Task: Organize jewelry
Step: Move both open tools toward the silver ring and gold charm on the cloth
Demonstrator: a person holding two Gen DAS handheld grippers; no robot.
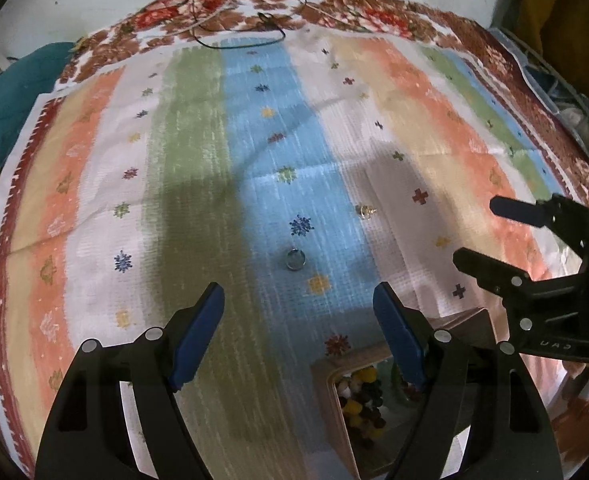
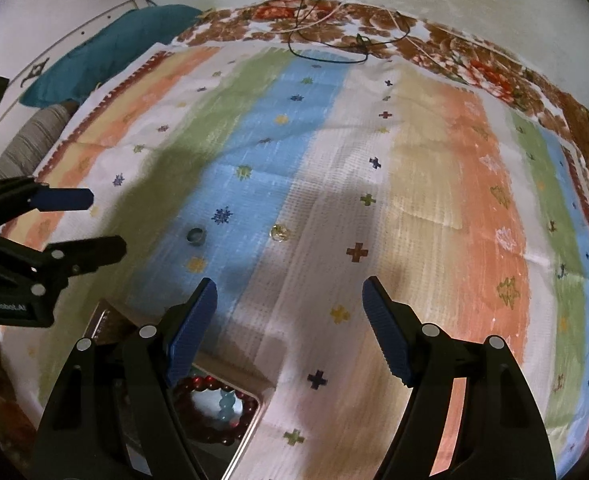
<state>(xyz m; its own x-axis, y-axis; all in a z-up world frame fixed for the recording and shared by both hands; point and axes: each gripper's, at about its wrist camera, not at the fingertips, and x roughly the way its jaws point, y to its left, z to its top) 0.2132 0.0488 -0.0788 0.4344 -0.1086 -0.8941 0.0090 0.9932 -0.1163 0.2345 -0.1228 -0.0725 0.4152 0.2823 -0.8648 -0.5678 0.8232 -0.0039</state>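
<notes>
Two loose pieces lie on the striped cloth [image 1: 198,168]: a ring [image 1: 294,259] ahead of my left gripper [image 1: 298,300] and a gold earring [image 2: 280,233] ahead of my right gripper [image 2: 288,300]. Both jaws stand open, empty. Approach step; next, I descend, straddle each piece, and close.

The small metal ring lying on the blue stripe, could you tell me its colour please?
Silvery grey, clearest in the left wrist view.

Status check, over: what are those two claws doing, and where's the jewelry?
Left gripper and right gripper open, empty. Ring and gold earring loose on cloth, apart. Box near, beads inside. Nothing in the way.
</notes>
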